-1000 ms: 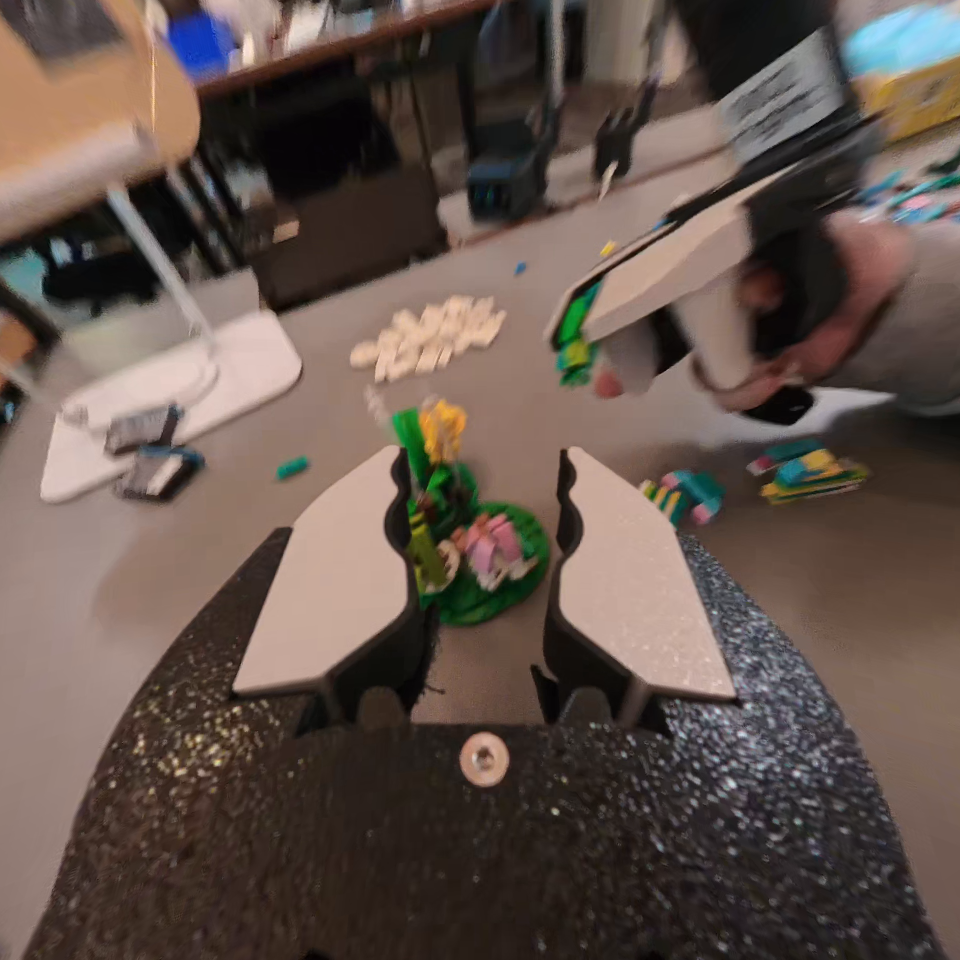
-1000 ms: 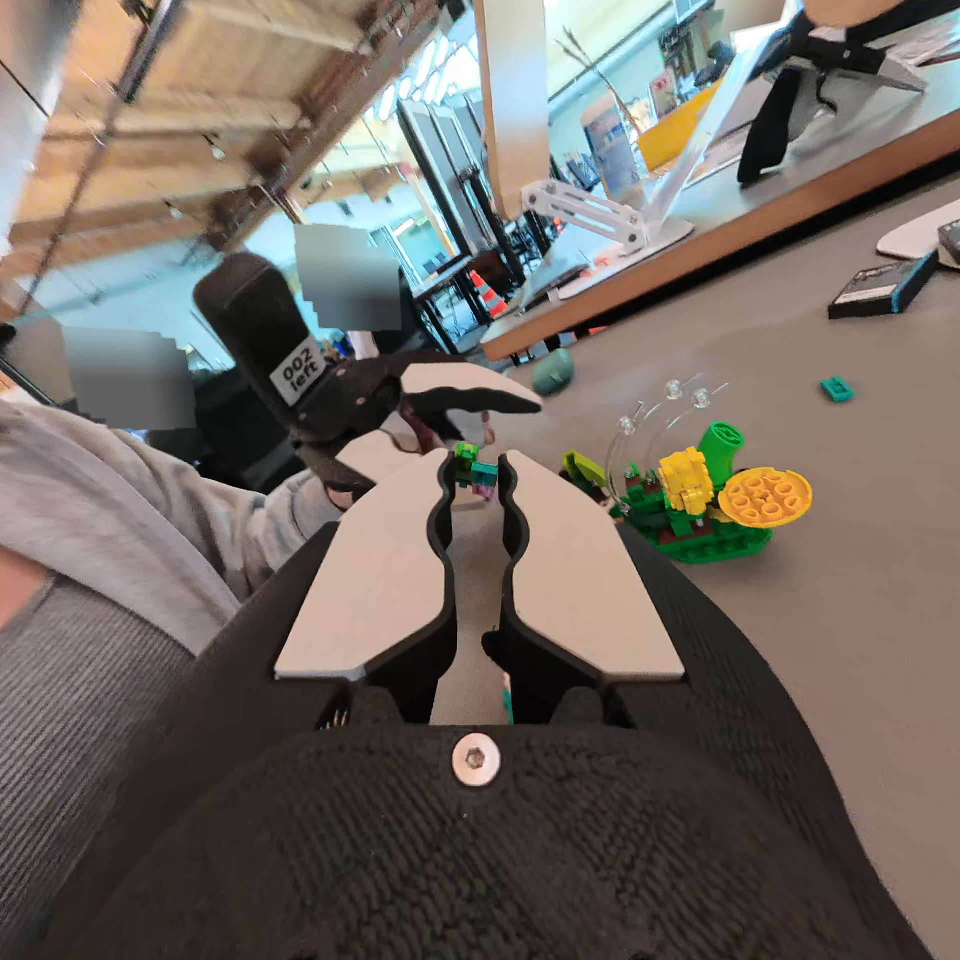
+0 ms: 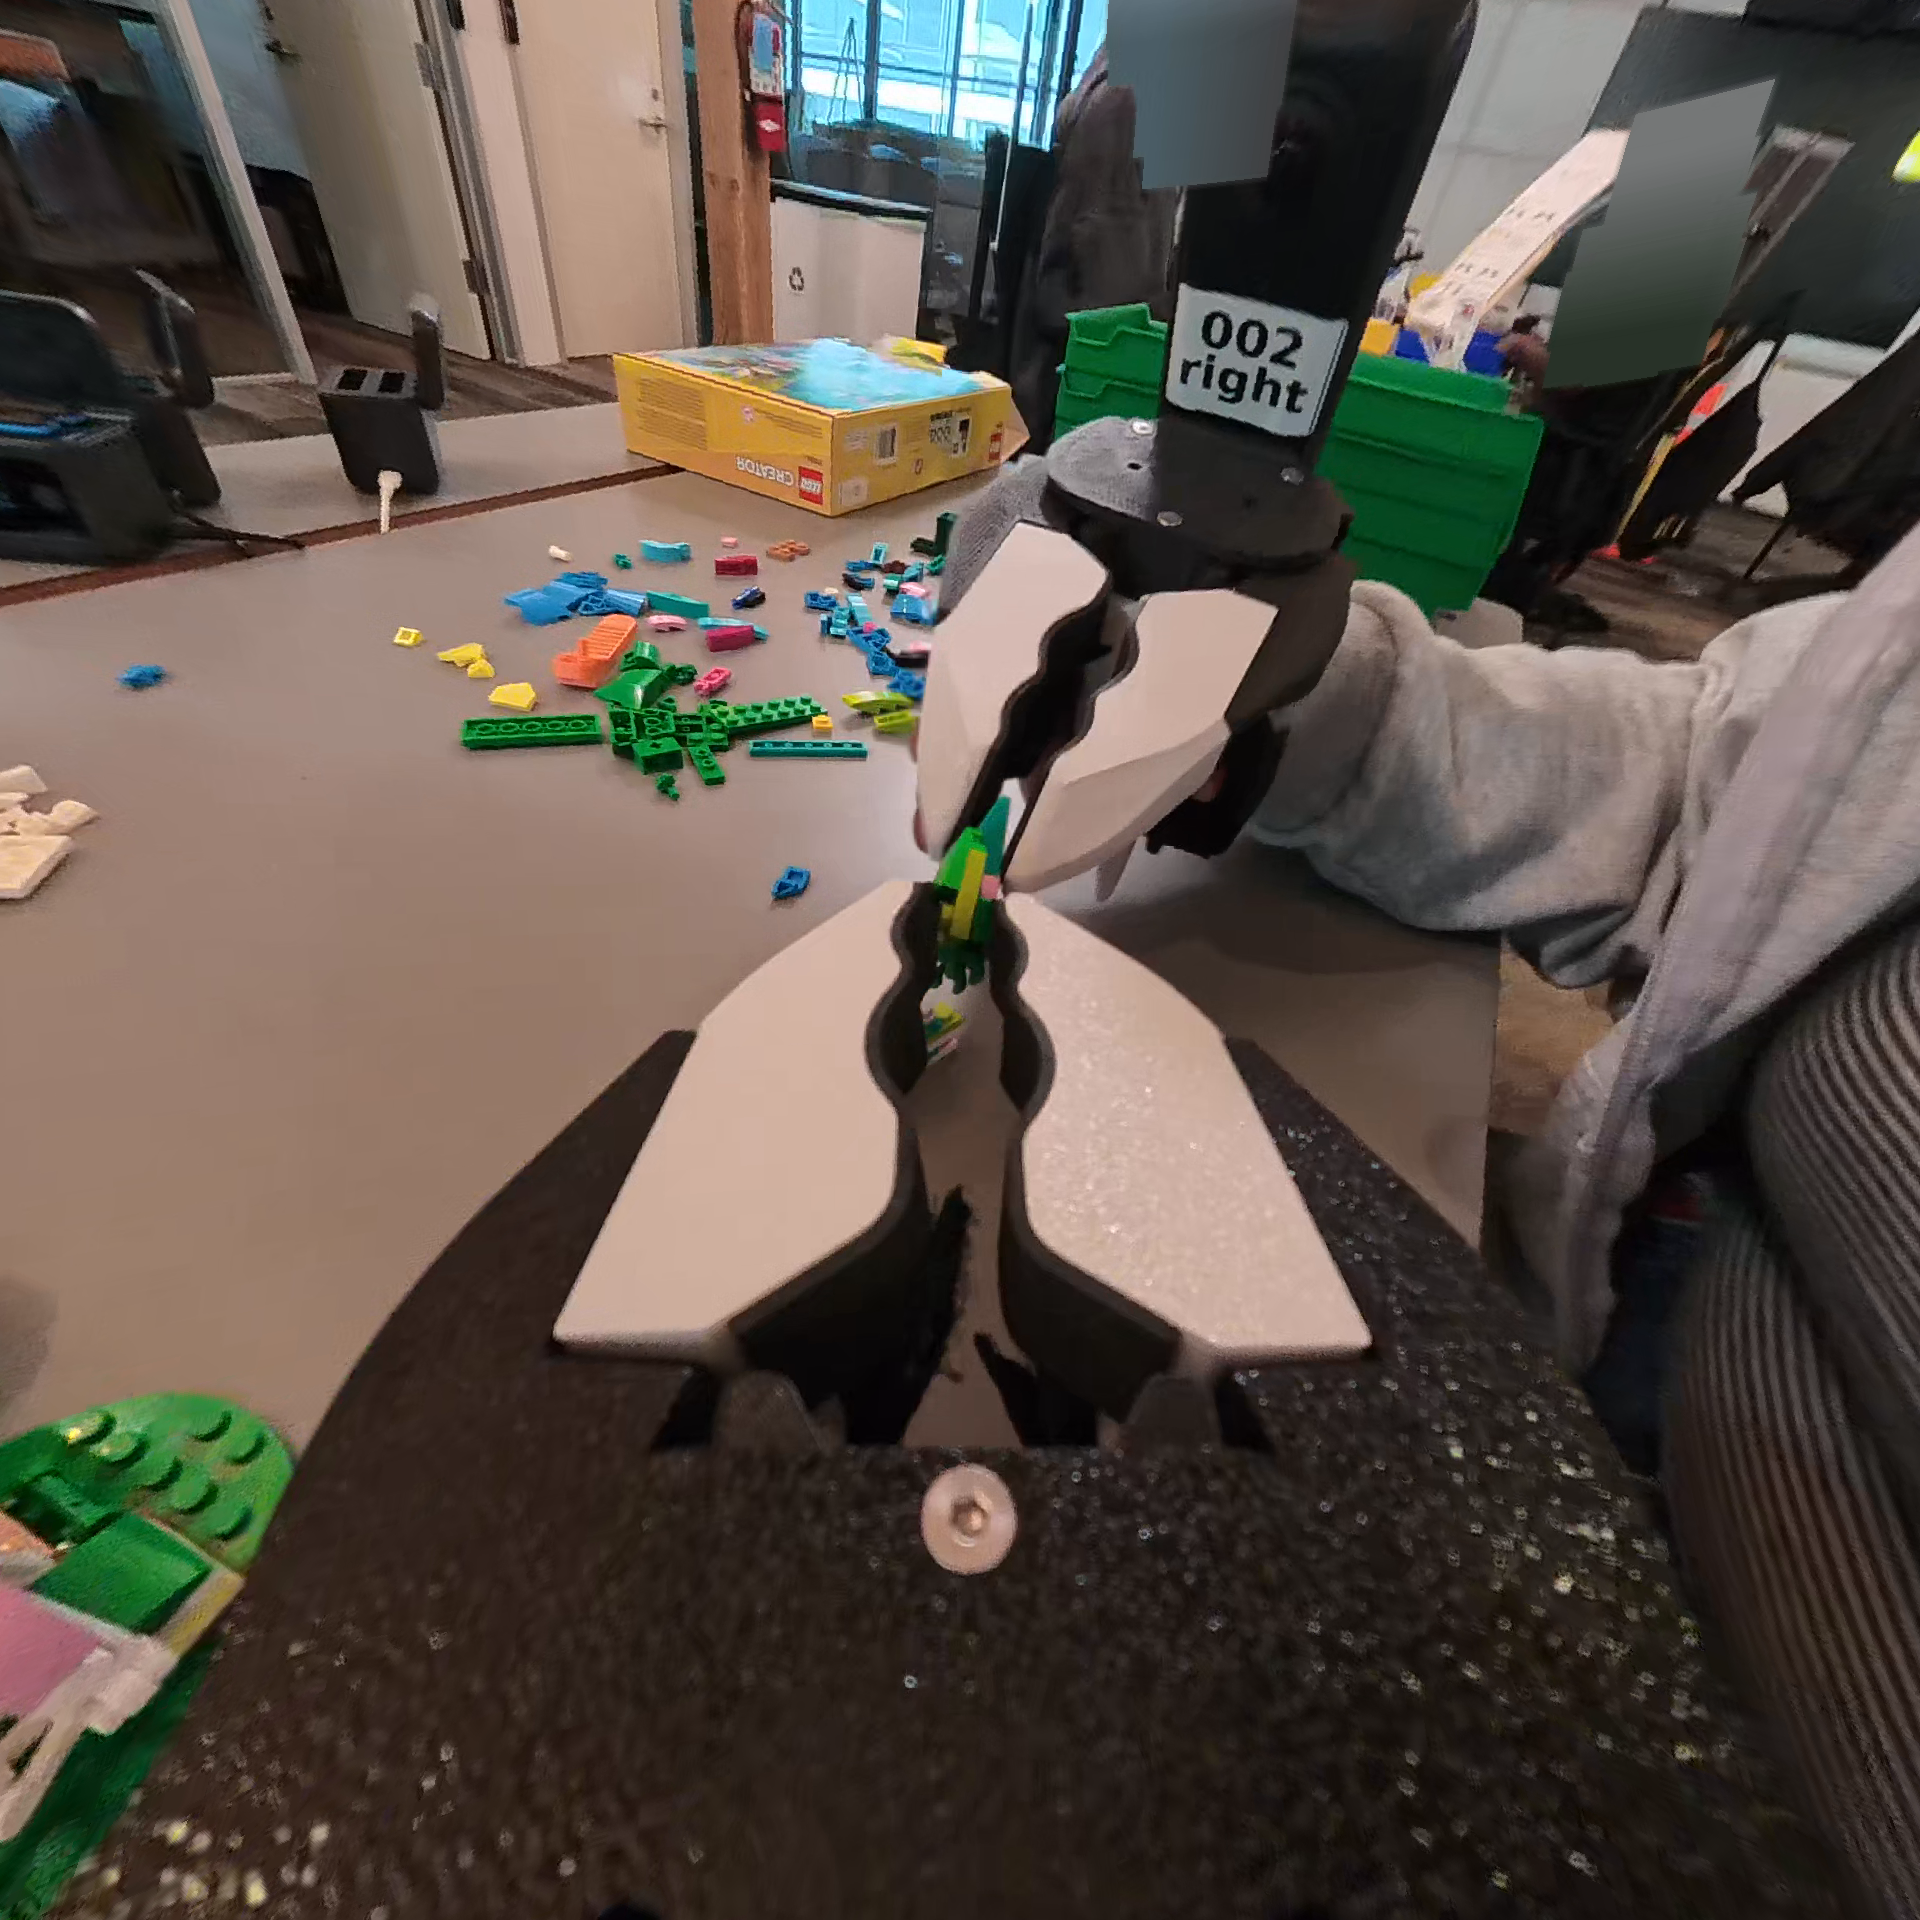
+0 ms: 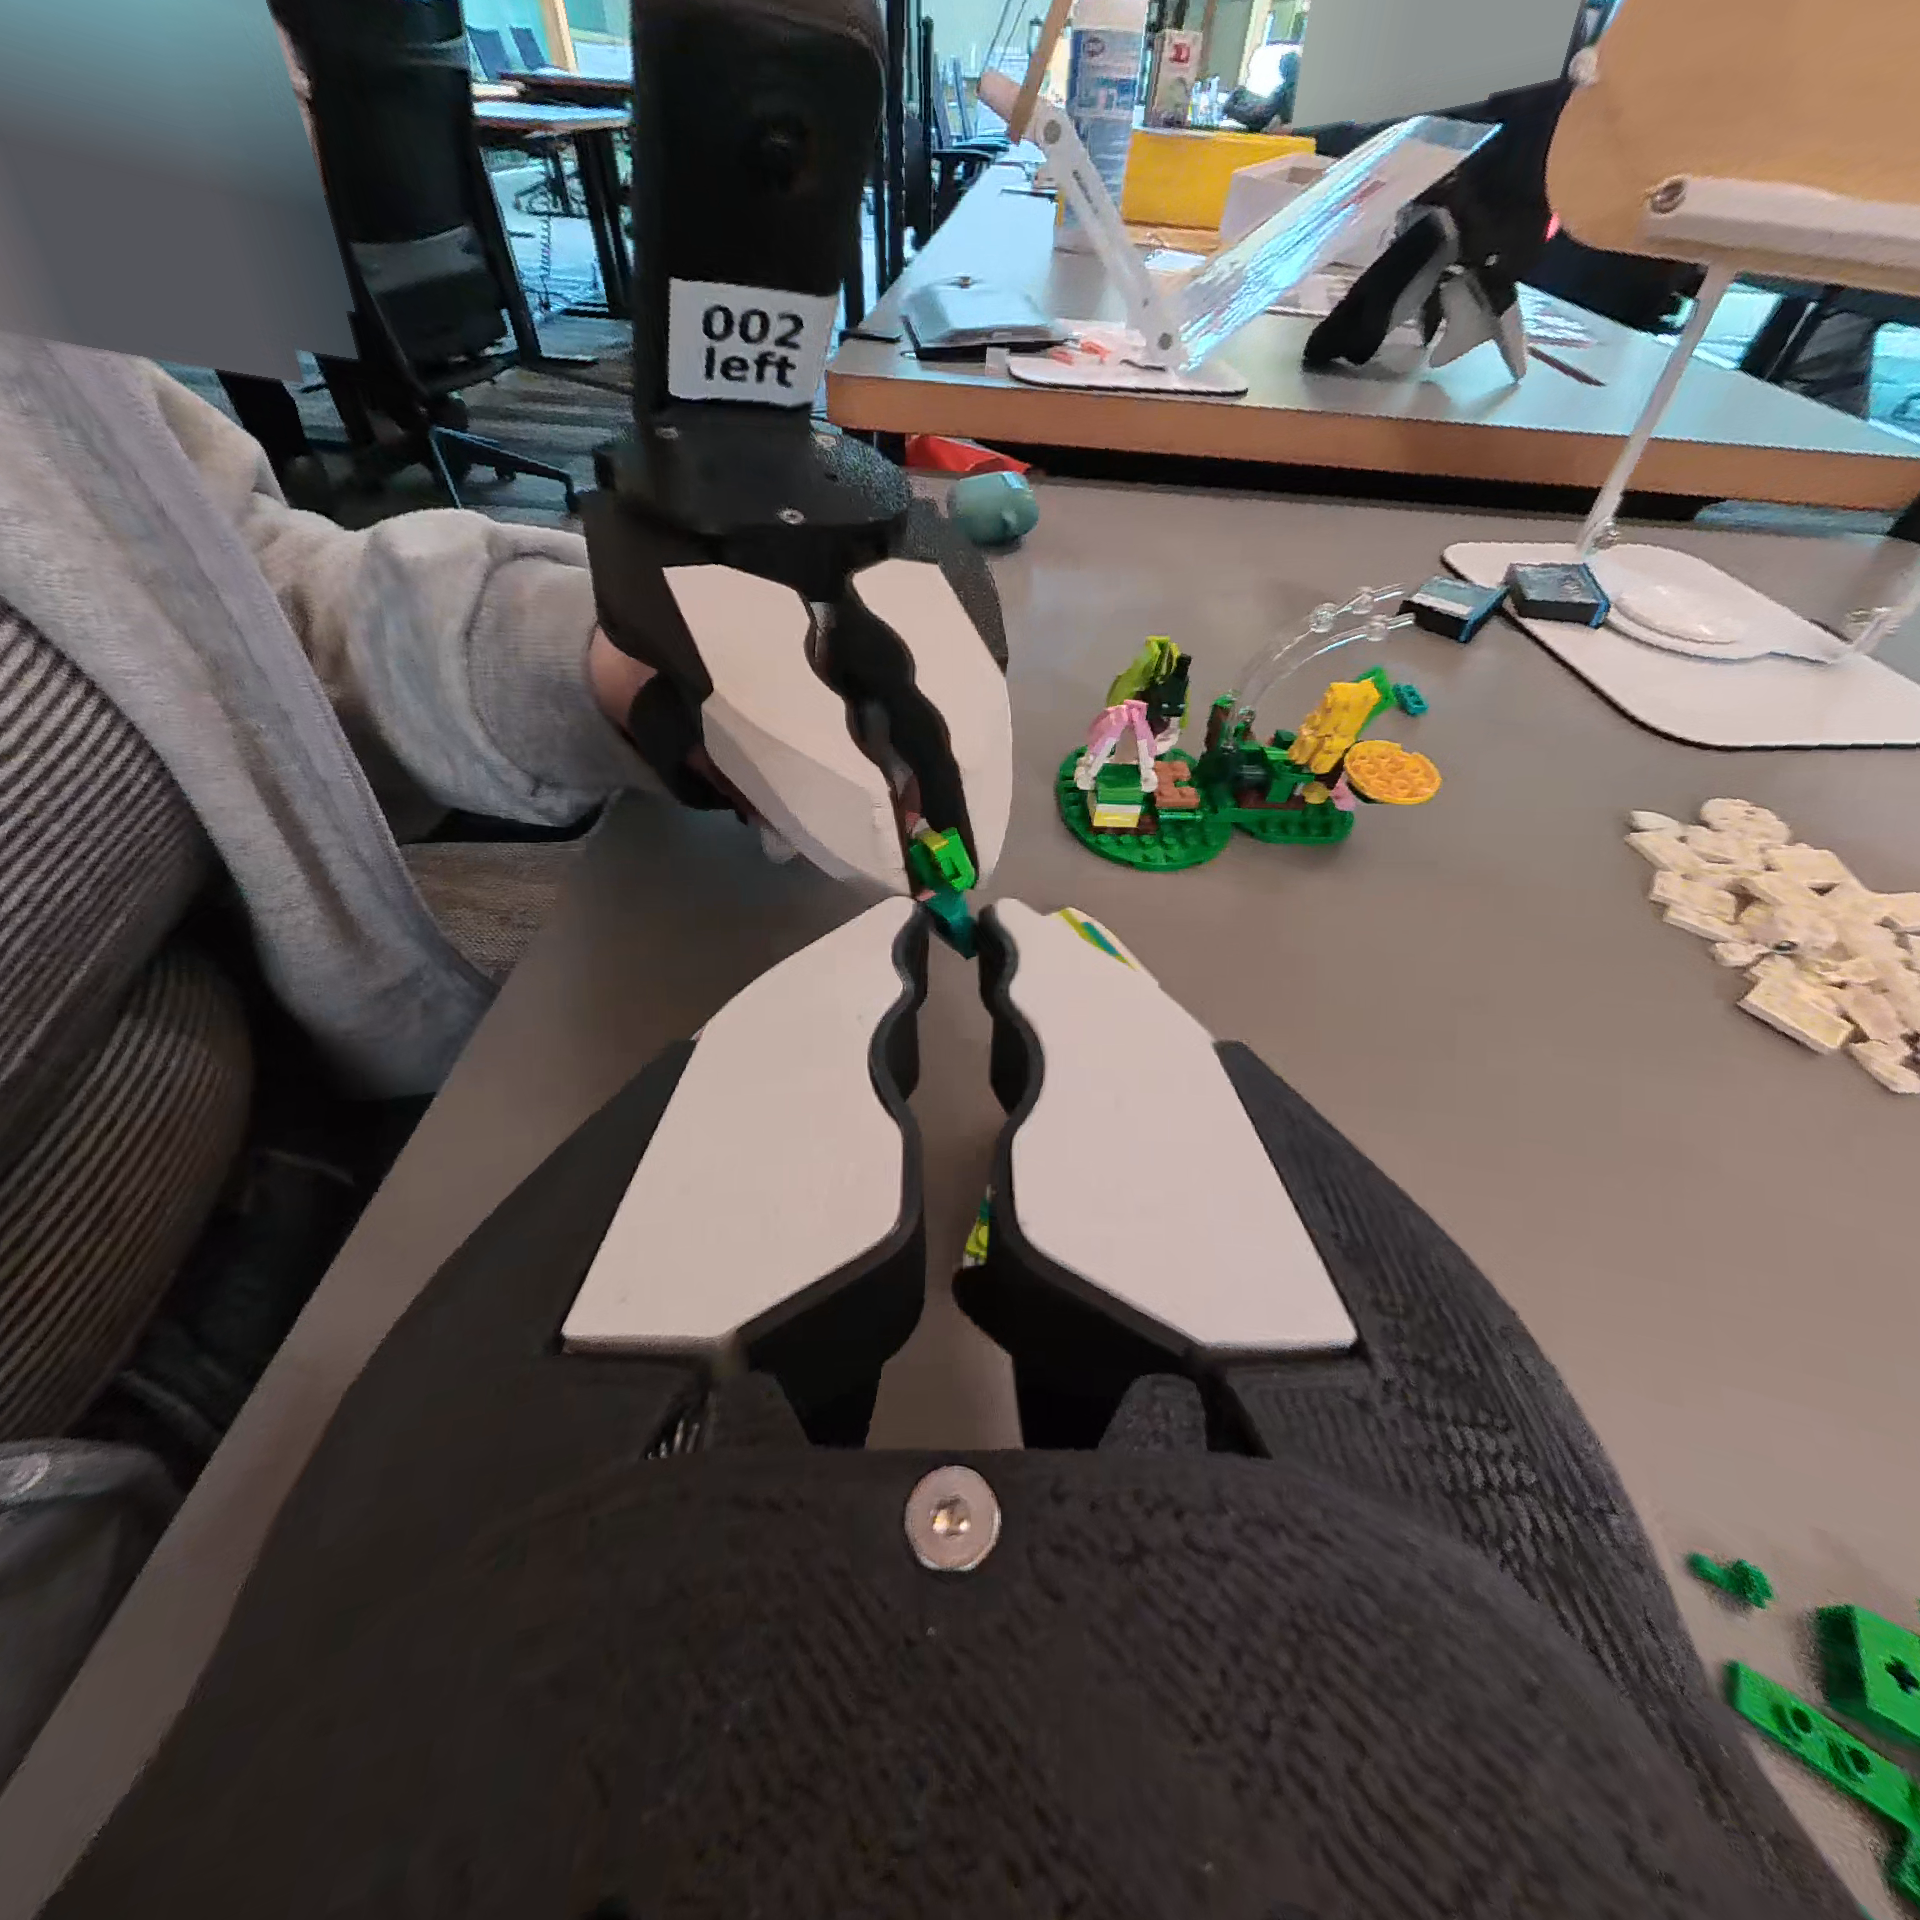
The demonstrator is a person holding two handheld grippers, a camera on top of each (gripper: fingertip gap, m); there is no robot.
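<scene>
With our left fingers [image 3: 951, 940] we are clamping a green-and-yellow brick cluster [image 3: 964, 894]; our right fingers [image 4: 951, 930] are pinching a teal piece [image 4: 951, 920] against it above the worktop [image 4: 1351, 1039]. Squeezing steadily and aligned seems wise.

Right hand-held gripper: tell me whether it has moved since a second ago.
Yes. The right hand-held gripper was up and apart from the left hand-held gripper; it now meets it tip to tip above the grey table.

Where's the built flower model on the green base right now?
In the right wrist view, the flower model stands on the grey table, right of both grippers' meeting tips, left of the white tile pile.
</scene>
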